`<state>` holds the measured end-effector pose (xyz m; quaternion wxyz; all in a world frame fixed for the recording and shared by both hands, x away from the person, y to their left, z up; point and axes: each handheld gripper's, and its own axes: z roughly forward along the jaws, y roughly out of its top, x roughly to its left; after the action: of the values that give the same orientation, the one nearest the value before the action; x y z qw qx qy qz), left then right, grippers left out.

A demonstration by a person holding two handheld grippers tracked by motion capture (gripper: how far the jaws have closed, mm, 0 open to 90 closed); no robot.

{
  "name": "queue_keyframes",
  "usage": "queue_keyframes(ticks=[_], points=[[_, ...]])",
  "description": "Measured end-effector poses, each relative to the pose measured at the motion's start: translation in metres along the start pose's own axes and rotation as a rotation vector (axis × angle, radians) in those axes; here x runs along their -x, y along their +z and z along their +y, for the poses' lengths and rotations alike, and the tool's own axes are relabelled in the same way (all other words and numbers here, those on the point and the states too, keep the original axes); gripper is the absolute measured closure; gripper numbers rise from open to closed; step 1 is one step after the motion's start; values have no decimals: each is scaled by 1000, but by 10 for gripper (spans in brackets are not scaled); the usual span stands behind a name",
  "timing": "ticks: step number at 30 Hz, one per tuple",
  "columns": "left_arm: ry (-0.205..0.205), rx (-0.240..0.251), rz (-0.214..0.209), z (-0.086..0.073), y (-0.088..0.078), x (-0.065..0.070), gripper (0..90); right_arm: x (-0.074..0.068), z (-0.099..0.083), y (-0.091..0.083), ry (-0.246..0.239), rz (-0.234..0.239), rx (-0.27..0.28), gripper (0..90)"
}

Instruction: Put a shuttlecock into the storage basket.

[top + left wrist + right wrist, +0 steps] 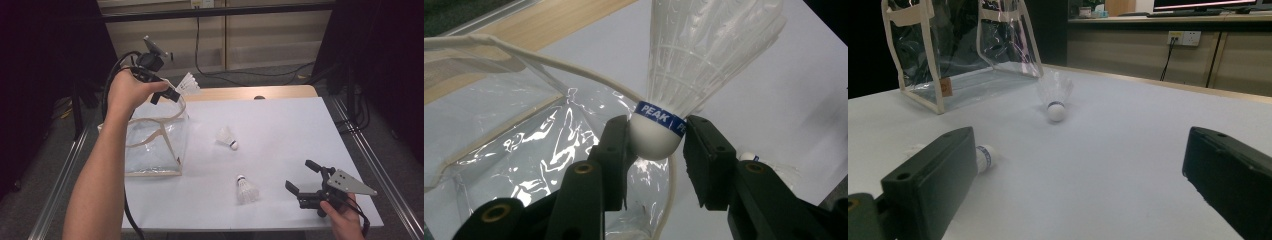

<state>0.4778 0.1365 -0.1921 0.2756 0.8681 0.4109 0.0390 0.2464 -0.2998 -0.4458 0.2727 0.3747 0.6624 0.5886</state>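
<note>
White tabletop (280, 130) is bearing a clear plastic bag with beige trim (155, 145) at left. Above its rim, upper left, the left gripper (172, 93) is pinching a white feathered shuttlecock (674, 100) by its cork. Lower right, the right gripper (302, 175) is resting spread and empty, near two loose shuttlecocks (227, 136) lying in open room.

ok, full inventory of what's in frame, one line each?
held shuttlecock: 1, white, blue band, cork clamped in left gripper above the bag's mouth
loose shuttlecocks: 2, white, lying on the table, one mid-table, one nearer the right gripper
bag: 1, clear plastic, beige trim, standing at table's left
table: 1, white top, wooden strip at far edge
left gripper: black, raised over the bag
right gripper: black, jaws apart, low at table's right
</note>
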Motion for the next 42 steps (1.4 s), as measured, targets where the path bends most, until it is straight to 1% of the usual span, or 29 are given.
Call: queue_keyframes(ticks=[5,6,9,11,13,14,16,17,21,23,25,27,29,30,31,32,36,39,42], points=[[-7,8,3,-1,-2,-1,629,0,0,0,-3,0,0,7],[-11,10,-3,-1,-2,-2,629,0,0,0,-3,0,0,7],[-8,7,6,-2,-4,-4,629,0,0,0,-2,1,-1,7],[-17,12,7,-3,-4,-5,629,0,0,0,-2,0,-1,7],[-15,8,3,-3,-5,-6,629,0,0,0,-3,0,0,7],[-11,6,11,-3,-6,-7,629,0,0,0,-3,0,-1,7],[-20,15,10,-4,-6,-7,629,1,0,0,-4,0,2,7],[-14,10,10,-4,-6,-8,629,1,0,0,-8,0,1,7],[-19,16,16,-5,-8,-10,629,0,0,0,-7,-2,1,7],[-31,20,16,-6,-9,-10,629,1,0,0,-9,-1,2,7],[-22,16,19,-6,-11,-11,629,0,0,0,-9,-1,0,7],[-25,14,21,-7,-12,-12,629,0,0,0,-9,-1,-1,7],[-35,22,24,-8,-13,-13,629,1,0,0,-8,0,0,7],[-30,16,25,-8,-14,-14,629,0,0,0,-8,0,-4,7],[-31,23,27,-9,-15,-15,629,0,0,0,-10,0,0,7],[-39,24,24,-9,-15,-15,629,0,0,0,-12,-2,1,7],[-40,22,25,-10,-16,-16,629,0,0,0,-8,-4,4,7],[-36,26,36,-10,-17,-16,629,0,0,0,-9,-2,0,7],[-39,22,38,-10,-17,-17,629,1,0,0,-8,-2,5,7]])
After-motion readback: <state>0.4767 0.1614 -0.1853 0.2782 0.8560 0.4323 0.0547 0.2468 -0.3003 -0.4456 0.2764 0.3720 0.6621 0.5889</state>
